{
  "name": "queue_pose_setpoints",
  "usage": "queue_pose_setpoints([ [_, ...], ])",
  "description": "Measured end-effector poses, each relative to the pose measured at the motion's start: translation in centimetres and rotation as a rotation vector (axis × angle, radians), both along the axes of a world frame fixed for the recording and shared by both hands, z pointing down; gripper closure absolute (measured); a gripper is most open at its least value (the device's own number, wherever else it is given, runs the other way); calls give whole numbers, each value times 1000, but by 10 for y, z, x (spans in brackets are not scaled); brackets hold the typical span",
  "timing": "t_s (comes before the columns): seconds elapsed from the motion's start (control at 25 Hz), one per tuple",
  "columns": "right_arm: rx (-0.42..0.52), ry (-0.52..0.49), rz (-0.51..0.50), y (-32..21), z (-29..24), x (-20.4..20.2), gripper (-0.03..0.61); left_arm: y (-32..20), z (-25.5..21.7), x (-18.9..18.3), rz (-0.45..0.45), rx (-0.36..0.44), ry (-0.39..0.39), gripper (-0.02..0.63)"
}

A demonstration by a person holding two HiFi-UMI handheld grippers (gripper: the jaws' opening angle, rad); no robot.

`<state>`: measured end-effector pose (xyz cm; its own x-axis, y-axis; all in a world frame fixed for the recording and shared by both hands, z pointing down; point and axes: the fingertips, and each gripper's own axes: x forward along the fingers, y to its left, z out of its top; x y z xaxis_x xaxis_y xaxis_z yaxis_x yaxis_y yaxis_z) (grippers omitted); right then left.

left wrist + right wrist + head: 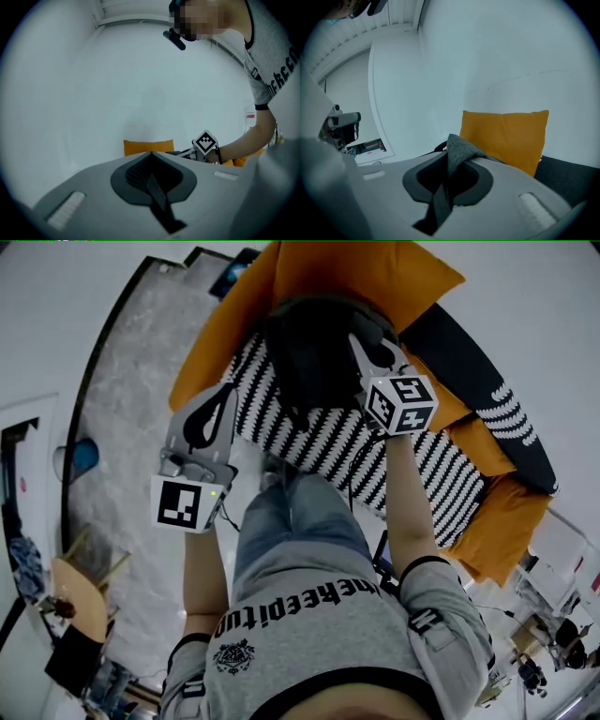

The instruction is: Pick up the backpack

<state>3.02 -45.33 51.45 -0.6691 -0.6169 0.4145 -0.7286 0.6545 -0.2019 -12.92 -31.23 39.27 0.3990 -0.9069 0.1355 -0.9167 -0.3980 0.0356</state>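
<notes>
The black backpack [314,357] lies on a black-and-white striped blanket [328,442] on the sofa. My right gripper [361,338] reaches onto its top. In the right gripper view the gripper [450,161] is shut on a fold of the backpack's grey strap [459,150], which sticks up between the jaws. My left gripper [225,392] hangs to the left of the backpack, over the blanket's edge, apart from it. Its jaws [151,164] are shut with nothing between them. The right gripper's marker cube [205,142] shows in the left gripper view.
Orange cushions [375,273] lie behind the backpack, one of them [506,136] against the white wall. A dark sofa cushion [478,371] and another orange cushion [502,521] lie to the right. A wooden stool [80,592] stands on the floor at lower left.
</notes>
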Motion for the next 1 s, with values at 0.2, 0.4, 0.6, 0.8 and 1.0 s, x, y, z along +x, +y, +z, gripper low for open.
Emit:
queue_pose_setpoints([
  [0.2,26,-23,9,22,-18,-2,548,6,-15,-2,10,36,-12,604],
  [0.4,48,-36,8,46,-35,-7,548,17,-28,-6,14,72,-12,604],
  [0.6,64,-30,-3,71,-48,-16,548,30,-41,-12,22,105,-14,604],
  [0.8,80,-26,-10,89,-60,-20,548,39,-50,-15,28,133,-12,604],
  [1.0,110,-20,0,101,-75,-21,548,50,-61,-19,35,167,-11,604],
])
